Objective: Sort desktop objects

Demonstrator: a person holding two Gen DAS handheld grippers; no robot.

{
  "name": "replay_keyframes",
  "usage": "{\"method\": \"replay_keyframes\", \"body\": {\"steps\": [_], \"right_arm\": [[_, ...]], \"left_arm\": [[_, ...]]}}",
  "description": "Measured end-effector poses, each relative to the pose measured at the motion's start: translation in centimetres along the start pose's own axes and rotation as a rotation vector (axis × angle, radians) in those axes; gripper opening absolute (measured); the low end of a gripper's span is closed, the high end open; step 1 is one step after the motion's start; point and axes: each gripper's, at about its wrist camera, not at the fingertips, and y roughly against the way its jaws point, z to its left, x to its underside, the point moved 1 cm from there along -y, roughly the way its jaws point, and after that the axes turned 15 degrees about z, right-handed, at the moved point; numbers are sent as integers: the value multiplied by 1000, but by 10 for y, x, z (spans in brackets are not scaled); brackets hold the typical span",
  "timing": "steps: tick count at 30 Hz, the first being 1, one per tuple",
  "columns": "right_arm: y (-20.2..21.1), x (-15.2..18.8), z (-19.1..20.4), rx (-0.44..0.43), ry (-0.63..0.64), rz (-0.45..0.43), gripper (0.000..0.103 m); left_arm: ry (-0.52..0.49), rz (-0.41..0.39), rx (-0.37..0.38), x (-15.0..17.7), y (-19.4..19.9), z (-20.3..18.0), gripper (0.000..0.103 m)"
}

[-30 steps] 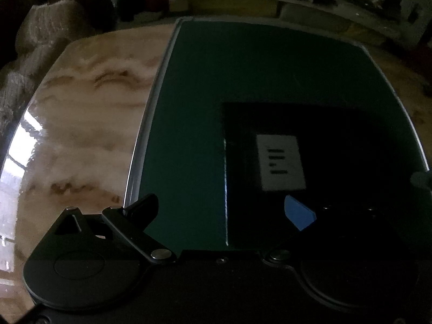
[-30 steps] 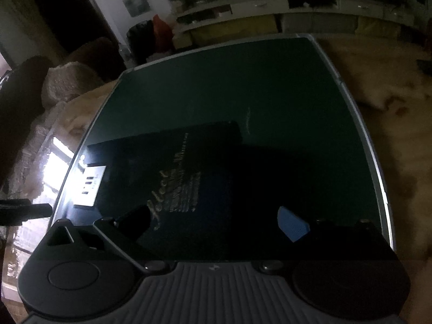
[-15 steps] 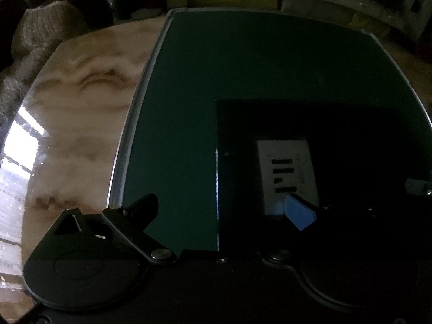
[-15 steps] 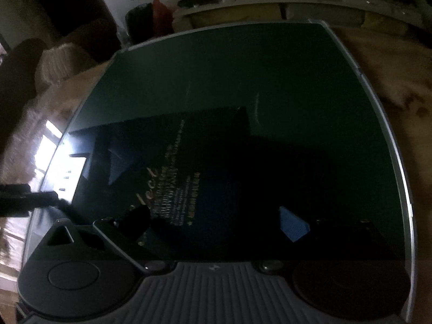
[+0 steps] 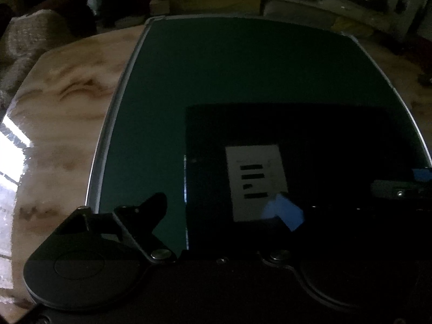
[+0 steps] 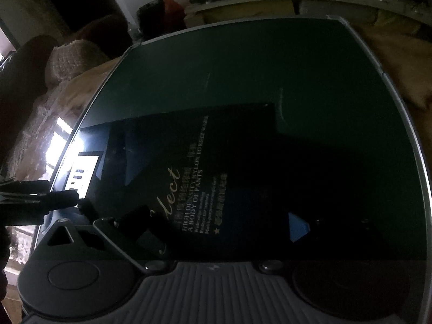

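Between left gripper jaws, black package edge

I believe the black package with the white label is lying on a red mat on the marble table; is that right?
Not quite: the mat is dark green, not red, as the left wrist view shows. The rest holds: the black package with the white label lies on it, on the marble table.

The left gripper was black plastic with round discs, silver screws and a blue fingertip pad; the right gripper had a grey ribbed body.
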Motion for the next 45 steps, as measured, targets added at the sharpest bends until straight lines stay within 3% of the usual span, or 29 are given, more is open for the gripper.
{"method": "replay_keyframes", "body": {"steps": [4, 10, 14, 16, 21, 25, 30, 39, 45], "right_arm": [[-2, 1, -3, -5, 4, -7, 103], [-3, 3, -6, -11, -5, -8, 102], [-4, 3, -6, -13, -4, -9, 102], [-5, 3, -5, -14, -5, -11, 102], [-6, 2, -1, -4, -1, -17, 103], [-5, 2, 2, 9, 9, -19, 103], [-5, 0, 2, 8, 12, -14, 103], [-6, -1, -2, -10, 3, 1, 103], [-8, 6, -12, -61, -55, -49, 103]], "left_arm": [[-2, 0, 25, 0, 0, -1, 76], [21, 12, 83, 0, -3, 13, 77], [61, 39, 163, 0, -6, 26, 77], [63, 42, 157, 0, -7, 26, 85], [59, 47, 161, -1, -10, 19, 85], [32, 40, 126, -1, -10, 10, 91], [21, 58, 174, -3, -18, 14, 103], [36, 76, 175, -9, -21, 14, 103], [73, 58, 192, -7, -22, 16, 103]]}}
